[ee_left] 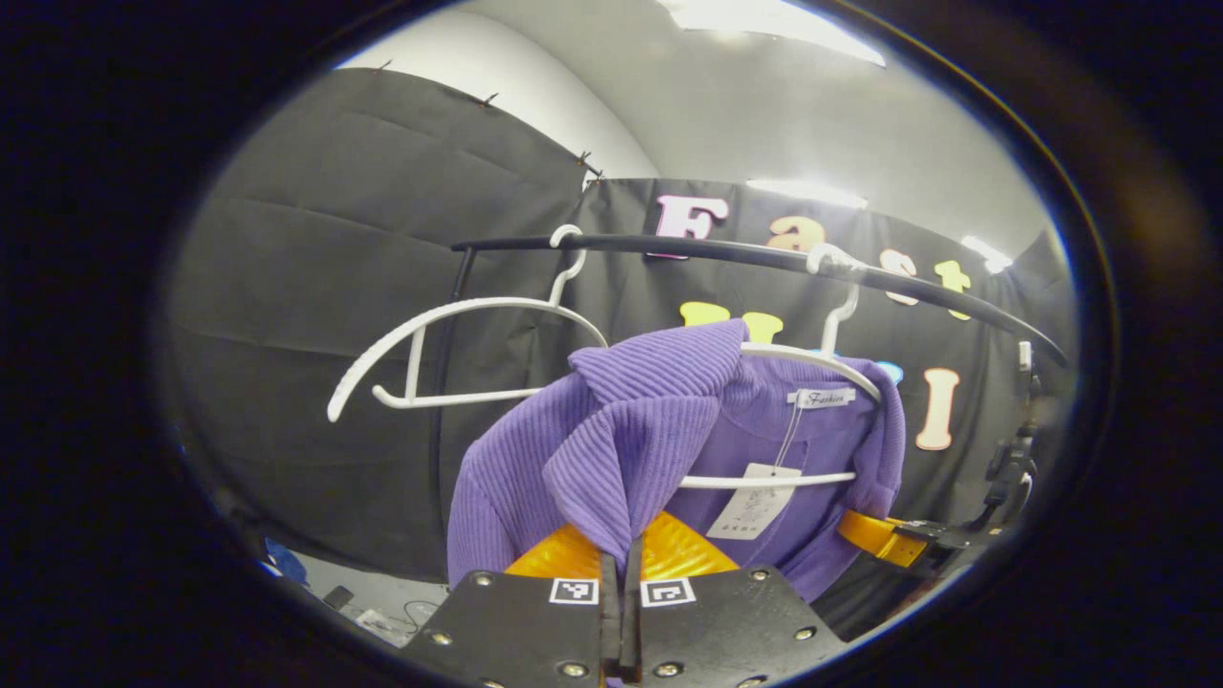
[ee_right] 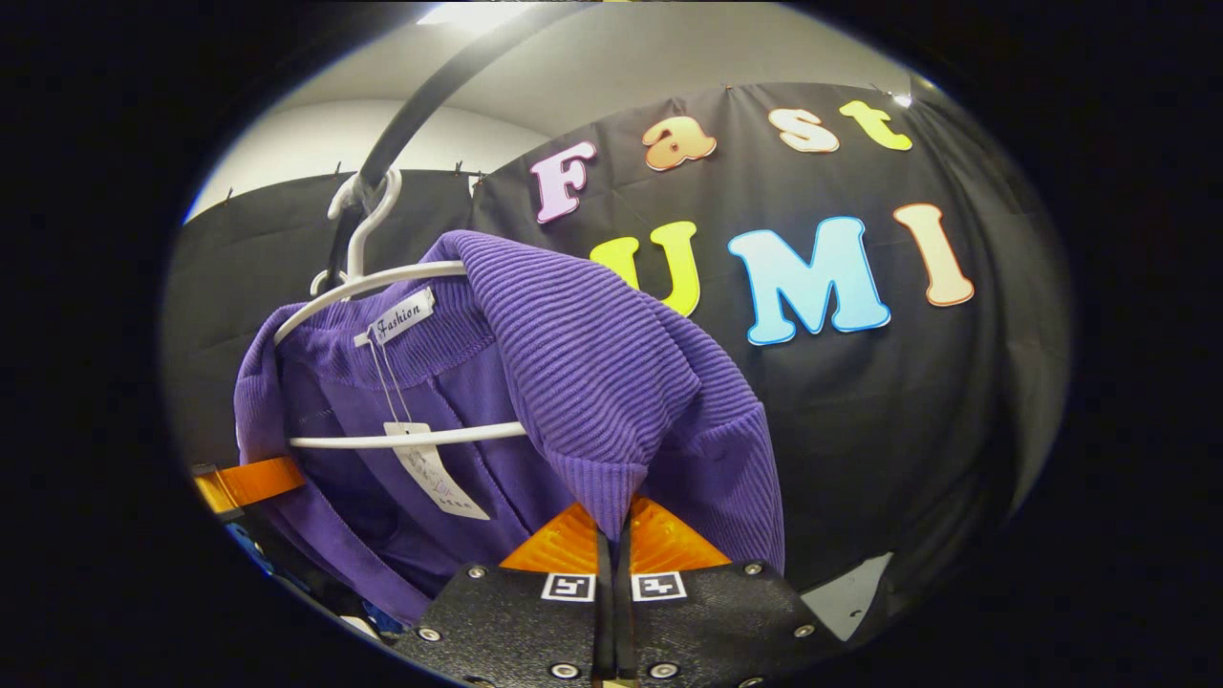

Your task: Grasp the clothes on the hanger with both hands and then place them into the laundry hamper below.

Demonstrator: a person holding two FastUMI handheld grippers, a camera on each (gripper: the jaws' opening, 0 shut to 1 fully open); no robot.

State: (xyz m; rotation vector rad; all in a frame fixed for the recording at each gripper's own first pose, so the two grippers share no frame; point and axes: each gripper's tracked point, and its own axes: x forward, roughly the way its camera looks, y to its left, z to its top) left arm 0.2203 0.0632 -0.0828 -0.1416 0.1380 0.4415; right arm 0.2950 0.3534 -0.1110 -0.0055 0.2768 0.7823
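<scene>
The purple ribbed sweater [ee_left: 611, 449] is still draped on a white hanger [ee_left: 812, 358] hooked over the black rail [ee_left: 726, 250]. The left gripper [ee_left: 621, 573] is closed to a slit, with a fold of one shoulder pinched between its fingers; the right gripper [ee_right: 611, 559] is likewise nearly shut on a fold of the opposite shoulder. Risks, as judged: the knit could snag on the hanger arms or crossbar if pulled straight down, so the hanger could be dragged off the rail; the thin pinches could slip under the garment's weight; the empty white hanger [ee_left: 459, 354] alongside could be knocked. The hamper's position cannot be told. A neck label [ee_right: 396, 318] bears writing in script; a paper hang tag [ee_right: 435, 473] dangles below, its print too small to make out.
</scene>
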